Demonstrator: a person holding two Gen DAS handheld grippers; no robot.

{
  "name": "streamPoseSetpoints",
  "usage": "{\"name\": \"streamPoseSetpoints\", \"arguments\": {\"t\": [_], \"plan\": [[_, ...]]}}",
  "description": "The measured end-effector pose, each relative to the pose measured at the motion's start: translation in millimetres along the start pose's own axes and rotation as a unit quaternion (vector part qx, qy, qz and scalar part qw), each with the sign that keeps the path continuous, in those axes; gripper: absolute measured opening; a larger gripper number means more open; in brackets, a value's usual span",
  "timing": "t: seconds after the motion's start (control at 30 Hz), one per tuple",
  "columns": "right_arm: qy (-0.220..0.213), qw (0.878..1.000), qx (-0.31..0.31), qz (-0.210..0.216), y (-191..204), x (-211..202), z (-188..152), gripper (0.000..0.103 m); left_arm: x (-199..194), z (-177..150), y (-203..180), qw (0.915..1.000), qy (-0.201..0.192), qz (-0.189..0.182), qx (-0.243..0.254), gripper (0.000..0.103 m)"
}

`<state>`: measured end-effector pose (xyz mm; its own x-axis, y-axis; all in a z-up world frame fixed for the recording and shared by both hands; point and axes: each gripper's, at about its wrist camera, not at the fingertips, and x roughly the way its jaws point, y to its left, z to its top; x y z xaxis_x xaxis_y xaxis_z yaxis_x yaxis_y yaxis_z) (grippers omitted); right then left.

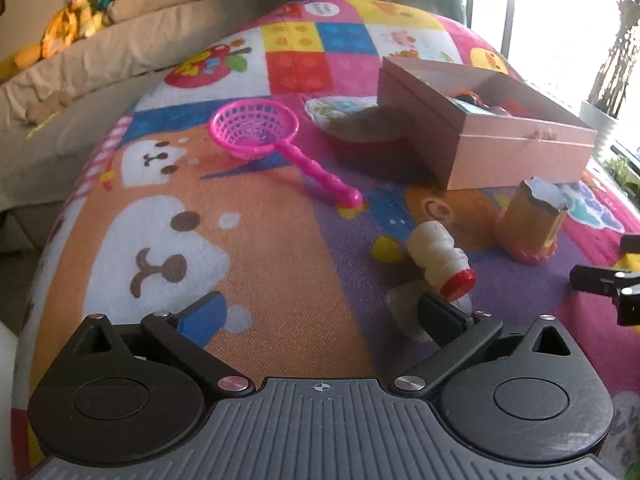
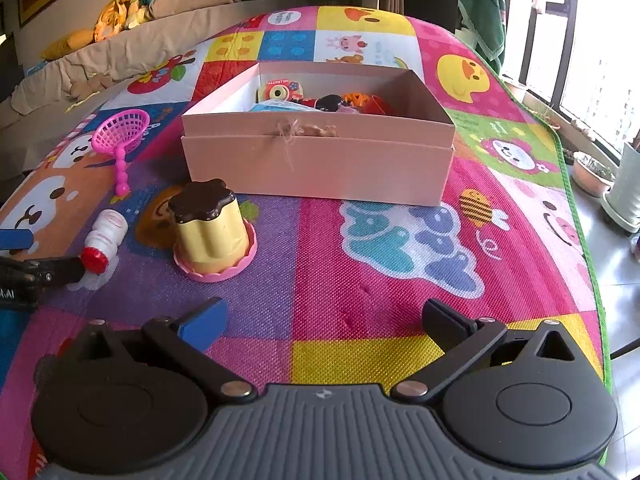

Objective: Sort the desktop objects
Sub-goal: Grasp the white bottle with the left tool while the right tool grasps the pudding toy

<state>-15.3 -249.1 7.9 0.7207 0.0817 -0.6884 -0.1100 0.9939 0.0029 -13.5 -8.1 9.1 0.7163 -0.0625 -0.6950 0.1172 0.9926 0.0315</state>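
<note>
A small white bottle with a red cap [image 1: 438, 254] lies on its side on the play mat [image 1: 280, 248]. It is just past the black right finger of my left gripper [image 1: 322, 316], which is open with only mat between its pads. I cannot tell whether the finger touches the cap. A pink toy strainer [image 1: 256, 130] lies further out. A yellow pudding toy with a brown top [image 2: 212, 232] stands on its pink base in front of the pink box [image 2: 316, 160]. My right gripper [image 2: 324, 320] is open over bare mat, holding nothing.
The box holds several toys, among them a toy camera [image 2: 280, 90]. A white patterned dish [image 1: 344, 116] lies beside the box. A sofa with plush toys [image 2: 120, 16] runs along the left. Plant pots [image 2: 592, 176] stand on the floor past the mat's right edge.
</note>
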Motion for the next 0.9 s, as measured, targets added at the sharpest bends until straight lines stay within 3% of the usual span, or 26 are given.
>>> {"name": "streamPoseSetpoints", "arguments": {"t": [0.3,0.4,0.53,0.6,0.8,0.9], "plan": [[-0.001,1.000,0.000,0.000,-0.1,0.3,0.3,0.103,-0.4,0.3,-0.2,0.9999,-0.003,-0.008,0.006,0.103],[-0.001,1.000,0.000,0.000,-0.1,0.4,0.4,0.103,-9.0,4.9,-5.2,0.9956,-0.019,-0.082,0.041,0.103],[-0.001,1.000,0.000,0.000,-0.2,0.1,0.1,0.103,-16.3,13.1,-30.4,0.9813,-0.053,-0.126,0.136,0.103],[-0.001,1.000,0.000,0.000,-0.2,0.0,0.1,0.103,-10.9,17.5,-40.2,0.9751,-0.051,-0.142,0.163,0.103],[-0.001,1.000,0.000,0.000,-0.3,-0.2,0.1,0.103,8.0,20.8,-48.9,0.9717,-0.015,-0.186,0.145,0.102],[-0.001,1.000,0.001,0.000,-0.3,-0.2,0.1,0.103,0.8,11.9,-53.6,0.9617,0.007,-0.235,0.141,0.102]]}}
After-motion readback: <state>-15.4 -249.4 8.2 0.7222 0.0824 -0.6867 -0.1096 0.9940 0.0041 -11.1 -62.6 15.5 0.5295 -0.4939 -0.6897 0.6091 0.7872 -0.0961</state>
